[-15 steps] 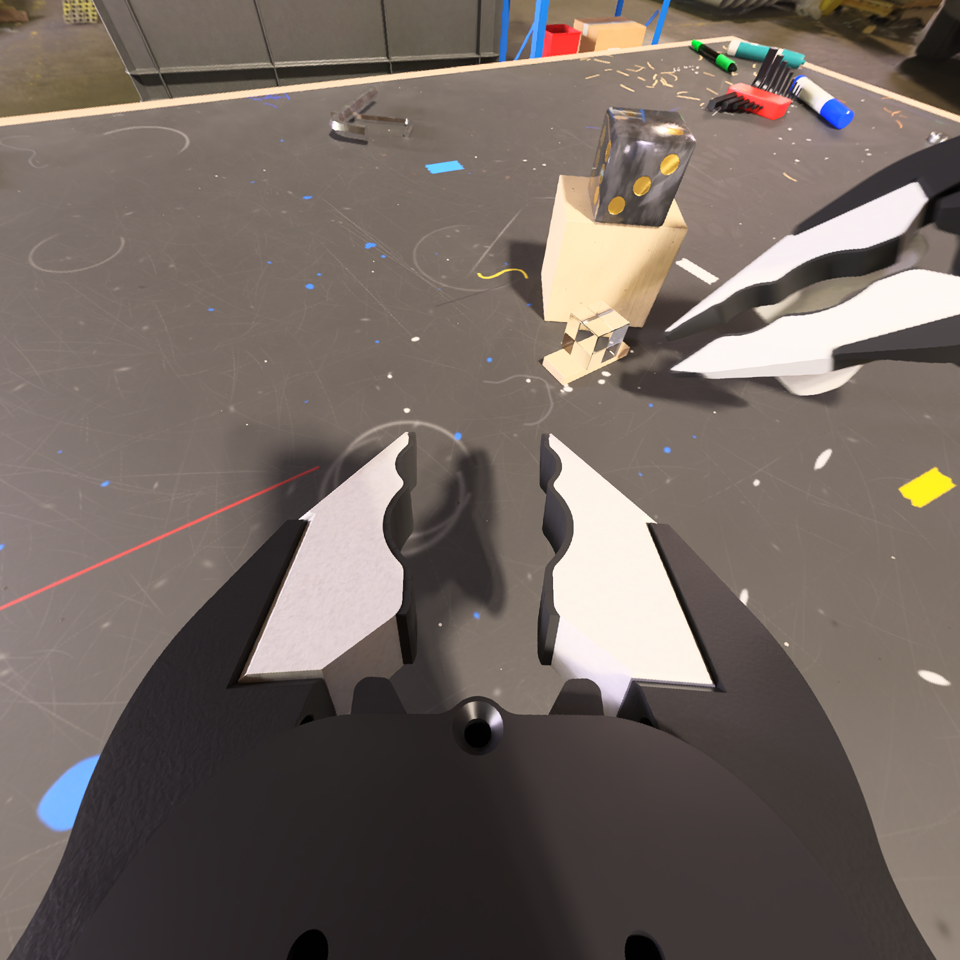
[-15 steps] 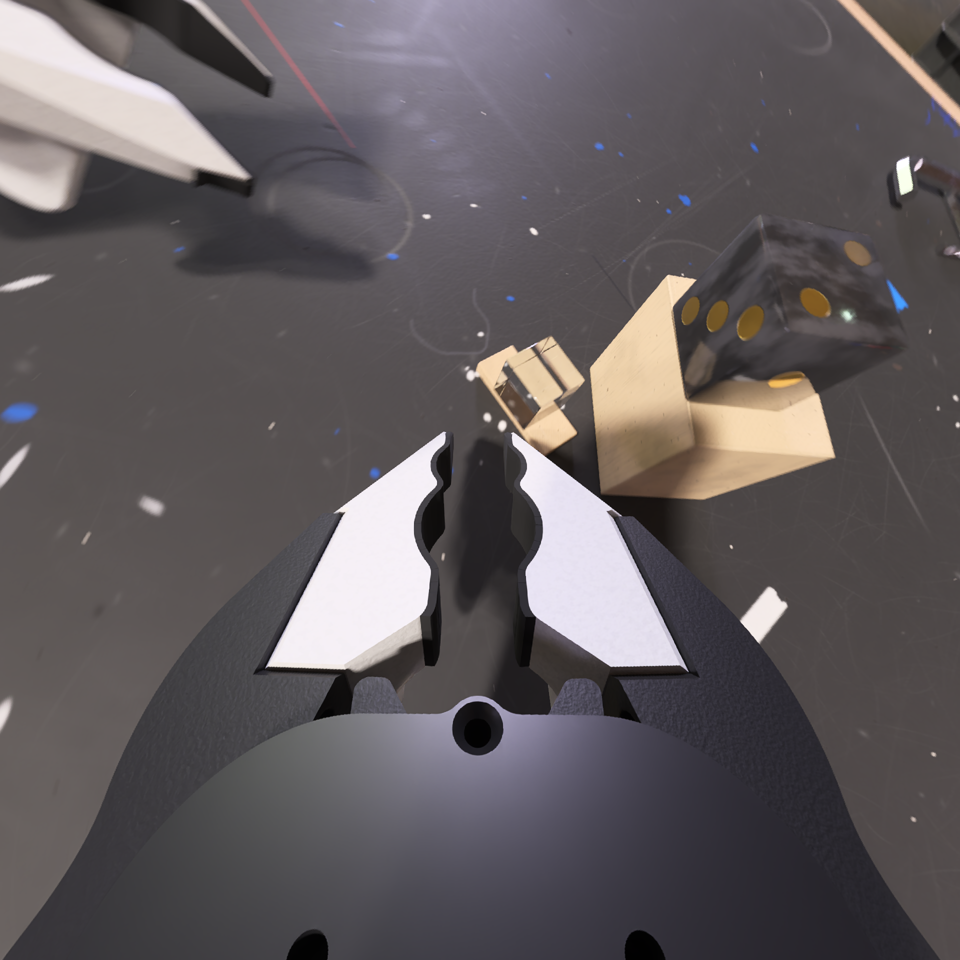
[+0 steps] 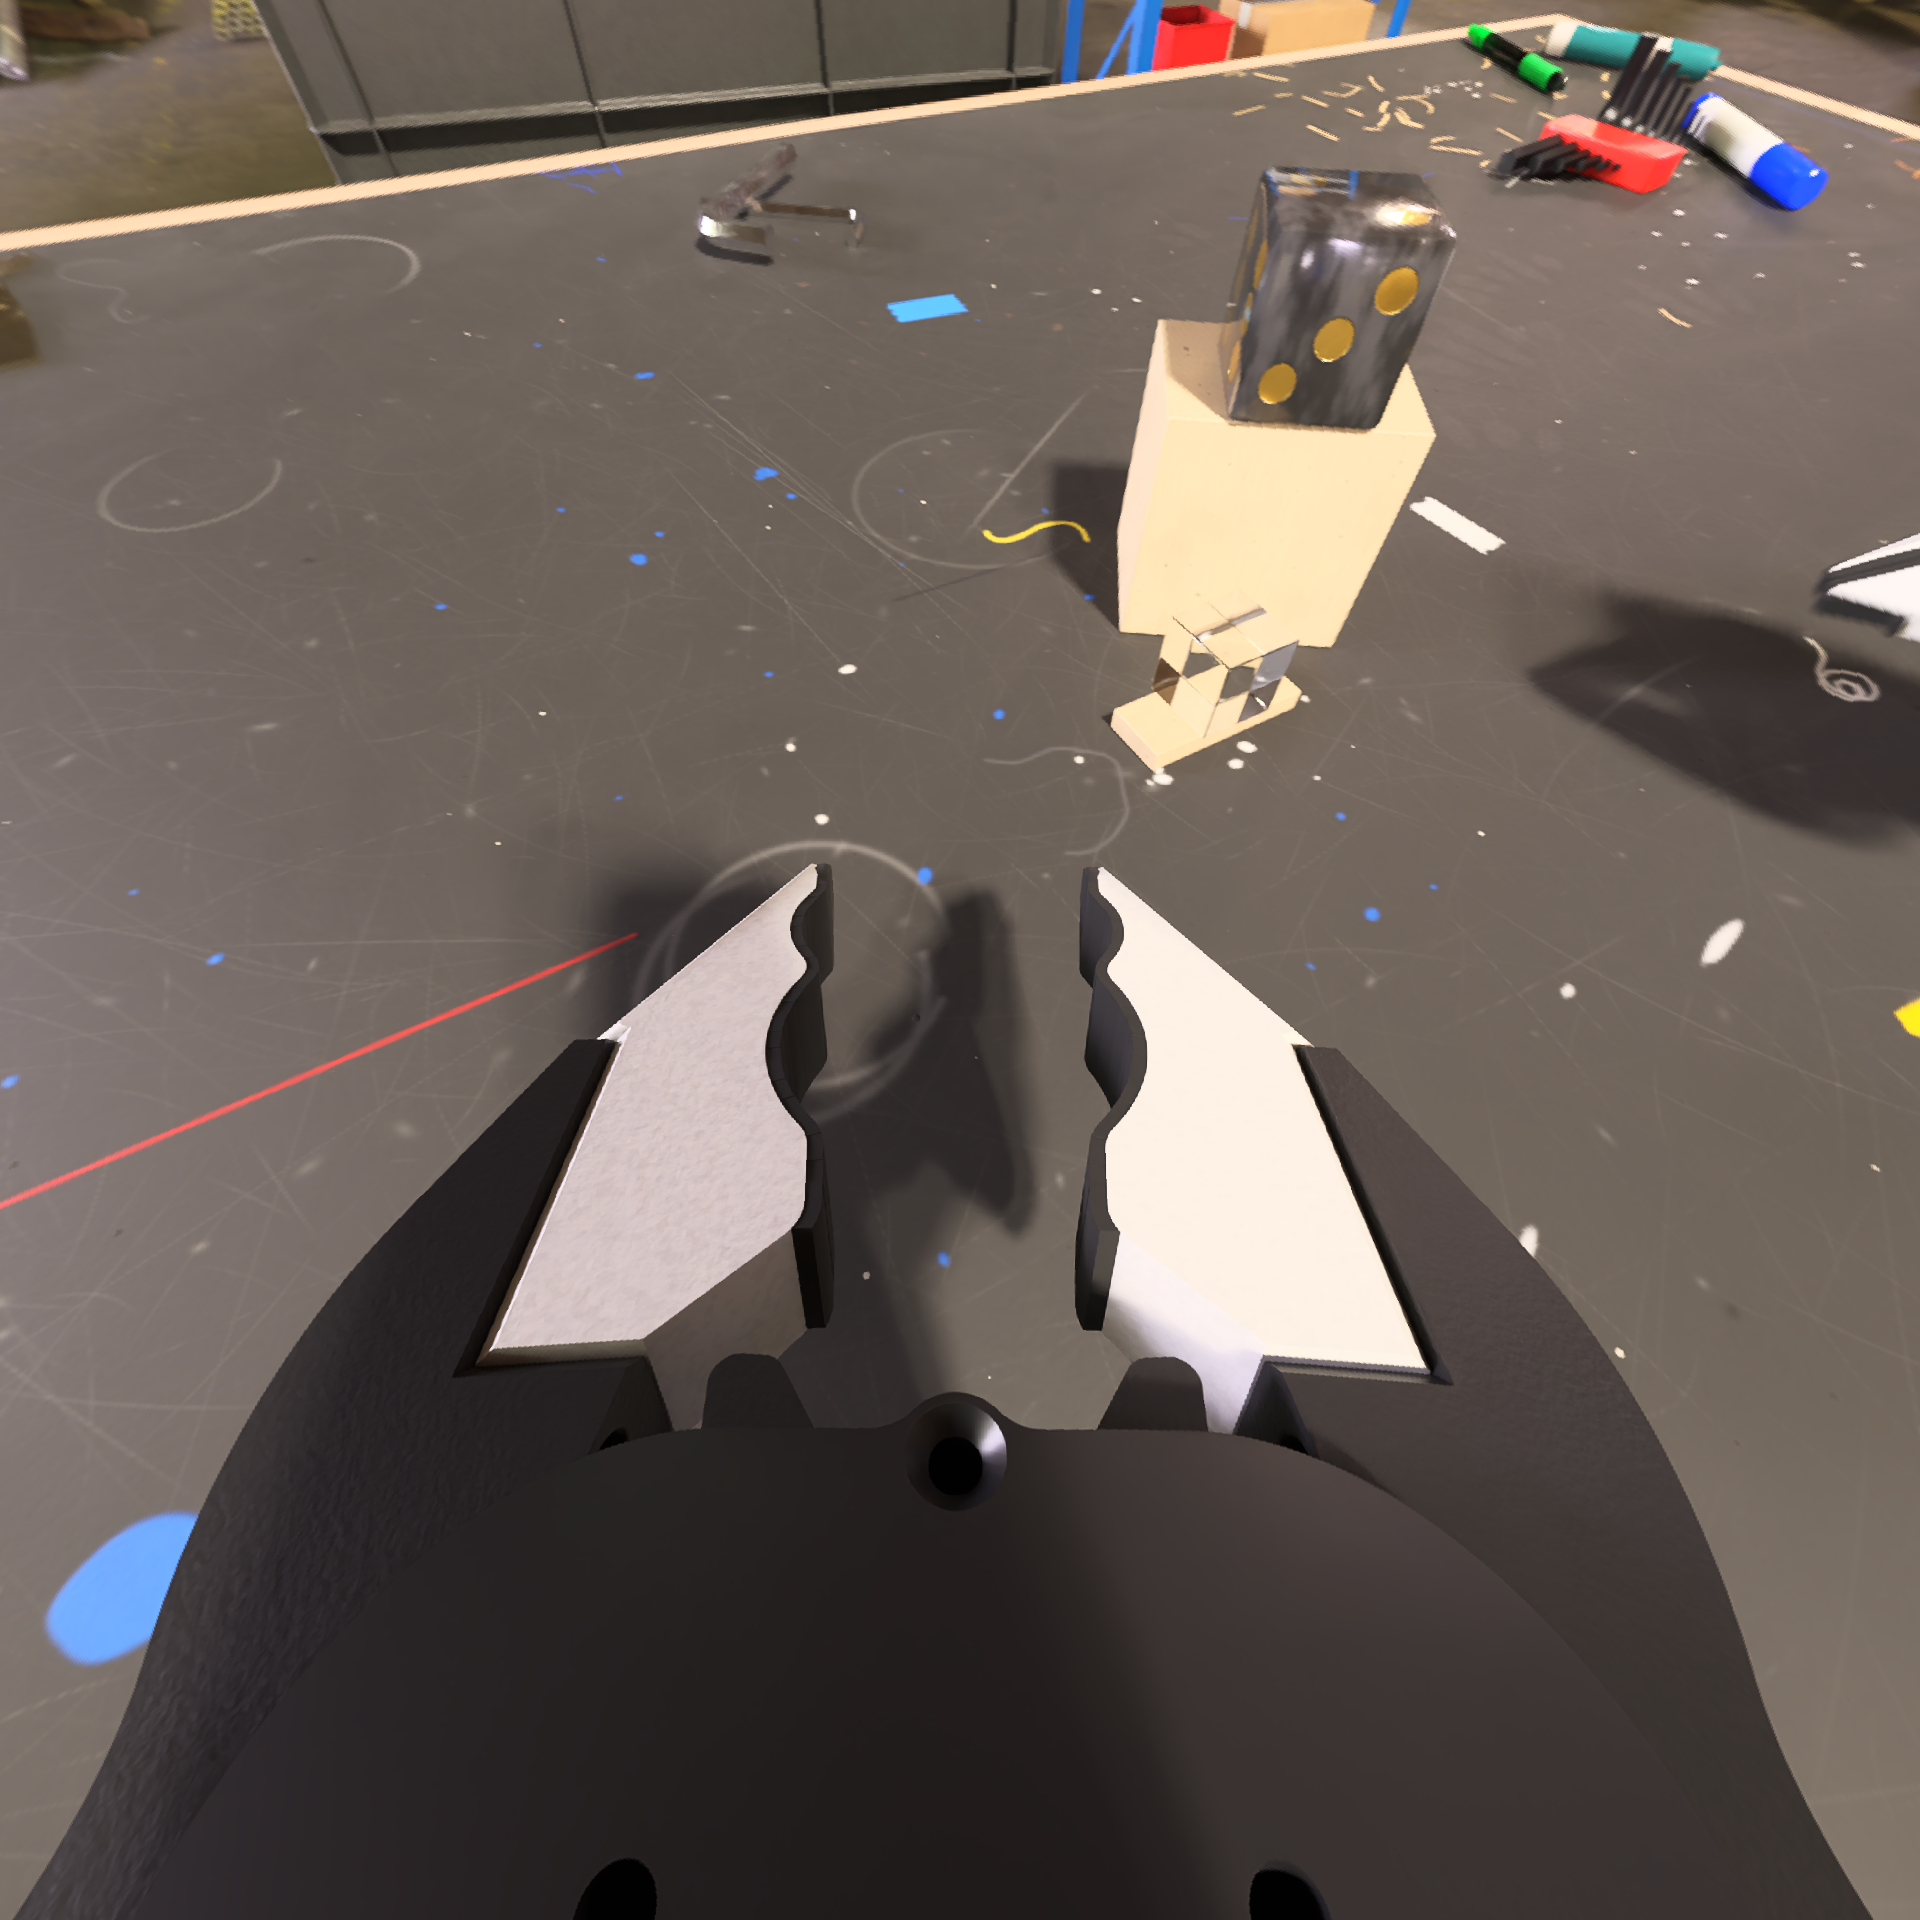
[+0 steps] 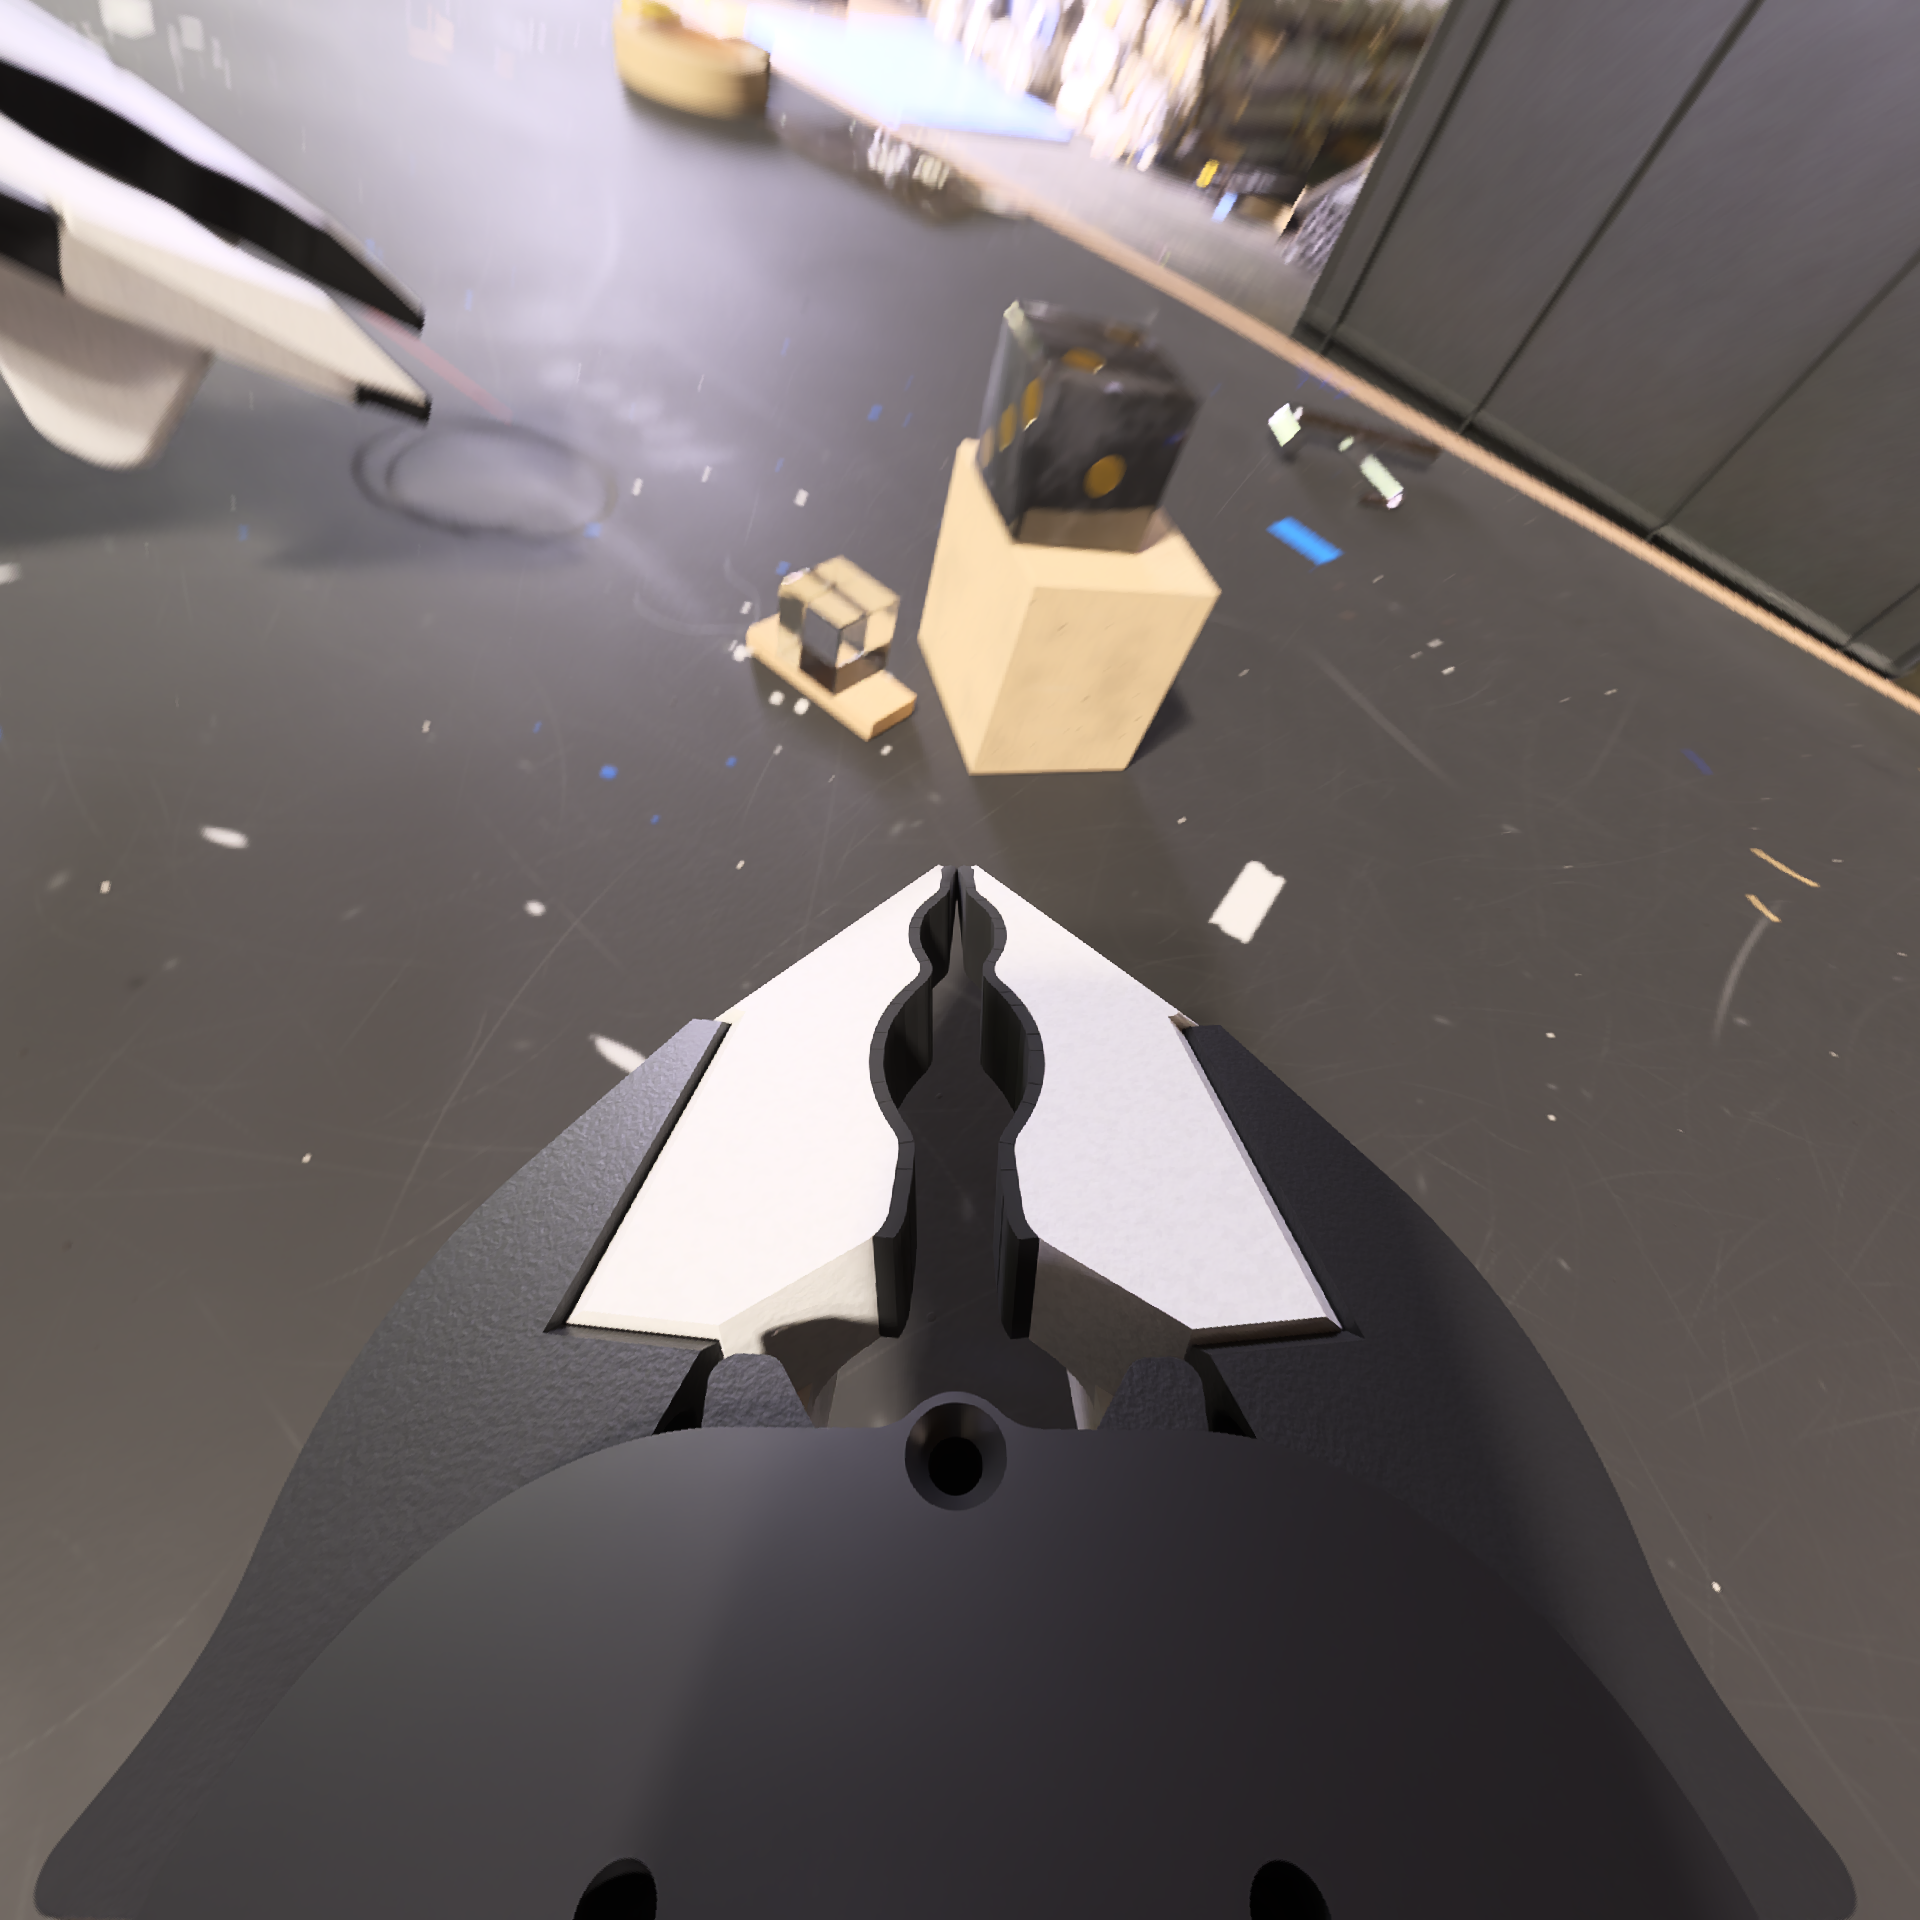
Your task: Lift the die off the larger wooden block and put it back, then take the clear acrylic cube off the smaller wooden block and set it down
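A dark die with gold pips (image 3: 1335, 301) sits on top of the larger wooden block (image 3: 1262, 520); both also show in the right wrist view, die (image 4: 1081, 442) on block (image 4: 1049, 644). A clear acrylic cube (image 3: 1216, 665) rests on the smaller, flat wooden block (image 3: 1164, 727), just in front of the larger one; cube (image 4: 831, 623) and flat block (image 4: 852, 701) show in the right wrist view too. My left gripper (image 3: 956, 878) is open and empty, short of the blocks. My right gripper (image 4: 956, 873) is shut and empty, well back from them.
A metal tool (image 3: 774, 213) lies at the far side of the dark table (image 3: 416, 644). Markers (image 3: 1756, 145), a red hex-key holder (image 3: 1610, 151) and wood shavings sit at the far right corner. The right gripper's tip (image 3: 1875, 592) shows at the right edge.
My right gripper has shut and pulled back and away from the blocks, tilting up; it has nearly left the left wrist view. The left gripper has hardly moved. Die and cube stay put.
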`<move>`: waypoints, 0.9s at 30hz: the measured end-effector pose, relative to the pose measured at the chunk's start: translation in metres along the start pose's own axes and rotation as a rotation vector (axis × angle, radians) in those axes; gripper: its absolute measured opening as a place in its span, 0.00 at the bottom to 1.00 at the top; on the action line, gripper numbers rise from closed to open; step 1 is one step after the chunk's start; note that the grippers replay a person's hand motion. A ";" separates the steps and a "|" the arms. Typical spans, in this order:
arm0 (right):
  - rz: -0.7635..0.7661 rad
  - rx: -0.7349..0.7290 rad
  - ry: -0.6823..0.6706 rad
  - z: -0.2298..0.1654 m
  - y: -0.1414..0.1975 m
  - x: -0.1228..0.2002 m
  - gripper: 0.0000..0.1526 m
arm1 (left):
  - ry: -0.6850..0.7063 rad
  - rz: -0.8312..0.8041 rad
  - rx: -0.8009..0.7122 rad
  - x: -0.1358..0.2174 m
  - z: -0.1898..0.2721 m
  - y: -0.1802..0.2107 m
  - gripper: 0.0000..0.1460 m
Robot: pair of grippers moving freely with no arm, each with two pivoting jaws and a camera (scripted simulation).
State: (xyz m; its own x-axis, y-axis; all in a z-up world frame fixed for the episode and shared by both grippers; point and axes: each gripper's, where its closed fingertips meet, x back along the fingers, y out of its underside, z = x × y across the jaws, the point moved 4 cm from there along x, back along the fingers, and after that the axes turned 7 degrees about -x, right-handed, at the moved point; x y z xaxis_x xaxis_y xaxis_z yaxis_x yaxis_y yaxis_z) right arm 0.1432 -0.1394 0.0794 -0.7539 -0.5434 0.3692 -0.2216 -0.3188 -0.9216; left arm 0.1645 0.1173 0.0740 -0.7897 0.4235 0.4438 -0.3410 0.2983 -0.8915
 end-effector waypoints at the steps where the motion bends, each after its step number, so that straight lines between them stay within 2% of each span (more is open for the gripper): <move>1: 0.045 -0.025 0.006 0.004 -0.002 0.003 0.00 | -0.015 0.004 -0.002 0.000 -0.001 -0.001 0.33; 3: 0.133 -0.088 0.019 0.015 -0.008 0.009 0.00 | -0.050 0.033 0.000 0.002 -0.002 -0.003 0.33; 8: 0.330 -0.296 -0.054 0.036 -0.016 0.020 0.14 | -0.062 0.069 -0.020 0.006 -0.001 -0.005 0.34; 11: 0.365 -0.386 -0.071 0.045 -0.015 0.023 0.22 | -0.049 0.082 -0.003 0.007 -0.002 -0.005 0.35; 14: 0.356 -0.386 -0.033 0.047 -0.014 0.023 0.27 | -0.049 0.103 0.056 0.009 -0.008 -0.006 0.35; 19: 0.331 -0.304 0.108 0.044 -0.014 0.021 0.38 | -0.090 0.150 0.168 0.016 -0.022 -0.006 0.36; 21: 0.319 -0.284 0.118 0.043 -0.014 0.020 0.41 | -0.090 0.151 0.184 0.016 -0.024 -0.005 0.36; 27: 0.321 -0.293 0.105 0.043 -0.014 0.021 0.41 | -0.078 0.130 0.166 0.013 -0.021 -0.005 0.36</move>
State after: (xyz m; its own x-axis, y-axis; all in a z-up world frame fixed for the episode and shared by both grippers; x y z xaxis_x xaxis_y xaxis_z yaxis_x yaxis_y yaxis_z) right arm 0.1577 -0.1797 0.1052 -0.8686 -0.4920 0.0590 -0.1208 0.0948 -0.9881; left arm 0.1666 0.1396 0.0861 -0.8674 0.3794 0.3219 -0.3084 0.0977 -0.9462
